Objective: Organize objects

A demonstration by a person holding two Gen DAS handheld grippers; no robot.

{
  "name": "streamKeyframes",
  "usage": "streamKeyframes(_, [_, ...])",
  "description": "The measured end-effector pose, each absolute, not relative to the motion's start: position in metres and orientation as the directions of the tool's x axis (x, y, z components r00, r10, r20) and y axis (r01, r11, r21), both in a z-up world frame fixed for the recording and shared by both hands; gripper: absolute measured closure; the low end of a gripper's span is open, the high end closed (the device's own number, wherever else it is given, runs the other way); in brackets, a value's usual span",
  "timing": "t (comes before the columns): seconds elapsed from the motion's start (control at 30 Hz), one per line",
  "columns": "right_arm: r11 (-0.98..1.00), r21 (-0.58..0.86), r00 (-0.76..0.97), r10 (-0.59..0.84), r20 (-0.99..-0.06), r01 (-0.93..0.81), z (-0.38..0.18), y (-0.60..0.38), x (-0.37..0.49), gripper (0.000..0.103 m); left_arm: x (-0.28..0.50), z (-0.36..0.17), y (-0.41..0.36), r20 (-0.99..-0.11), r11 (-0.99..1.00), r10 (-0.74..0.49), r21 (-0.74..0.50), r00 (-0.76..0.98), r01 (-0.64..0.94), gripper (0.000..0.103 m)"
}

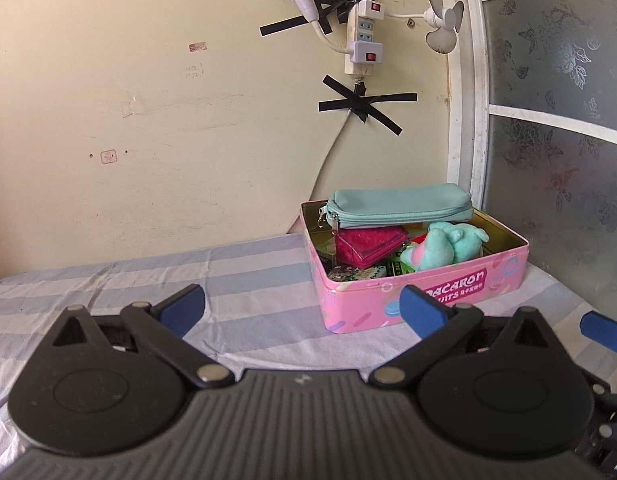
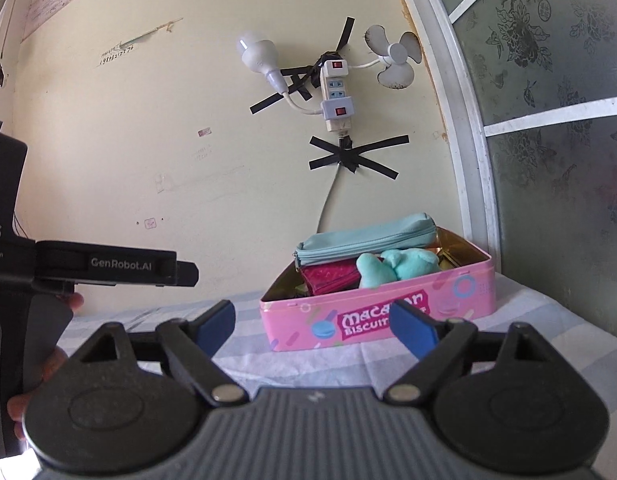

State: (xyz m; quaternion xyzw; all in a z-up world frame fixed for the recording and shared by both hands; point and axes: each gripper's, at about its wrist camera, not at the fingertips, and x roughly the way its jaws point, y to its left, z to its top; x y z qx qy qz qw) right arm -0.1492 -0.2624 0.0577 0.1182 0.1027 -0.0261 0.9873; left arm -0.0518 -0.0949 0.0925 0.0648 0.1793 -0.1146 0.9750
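Observation:
A pink macaron biscuit tin (image 1: pixel 424 300) (image 2: pixel 388 316) stands open on the striped bed sheet by the wall. It holds a teal zip pouch (image 1: pixel 400 206) (image 2: pixel 364 242) lying across the top, a magenta wallet (image 1: pixel 366 248) (image 2: pixel 332 276), a mint plush toy (image 1: pixel 444 246) (image 2: pixel 396 266) and small items underneath. My left gripper (image 1: pixel 304 312) is open and empty, short of the tin's left front corner. My right gripper (image 2: pixel 312 326) is open and empty, just in front of the tin.
The striped sheet (image 1: pixel 148 280) covers the bed. A power strip (image 1: pixel 362 40), a bulb and a small fan are taped on the wall above the tin. A frosted window (image 1: pixel 556 120) is at the right. The left gripper's body (image 2: pixel 108 266) shows in the right wrist view.

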Motion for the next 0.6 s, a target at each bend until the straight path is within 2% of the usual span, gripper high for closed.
streamKeyframes(0.3, [0.976, 0.209, 0.983, -0.015, -0.181, 0.053, 0.060, -0.252, -0.176, 0.011, -0.075, 0.089, -0.095, -0.363, 0.967, -0.198, 0.080, 0.910, 0.242, 0.000])
streamKeyframes(0.47, [0.976, 0.210, 0.984, -0.021, -0.176, 0.059, 0.060, -0.252, -0.184, 0.011, -0.084, 0.089, -0.094, -0.316, 0.973, -0.175, 0.088, 0.932, 0.213, 0.000])
streamKeyframes(0.6, [0.973, 0.220, 0.982, -0.022, -0.185, 0.064, 0.057, -0.254, -0.183, 0.011, -0.085, 0.090, -0.093, -0.314, 0.971, -0.193, 0.072, 0.930, 0.226, 0.000])
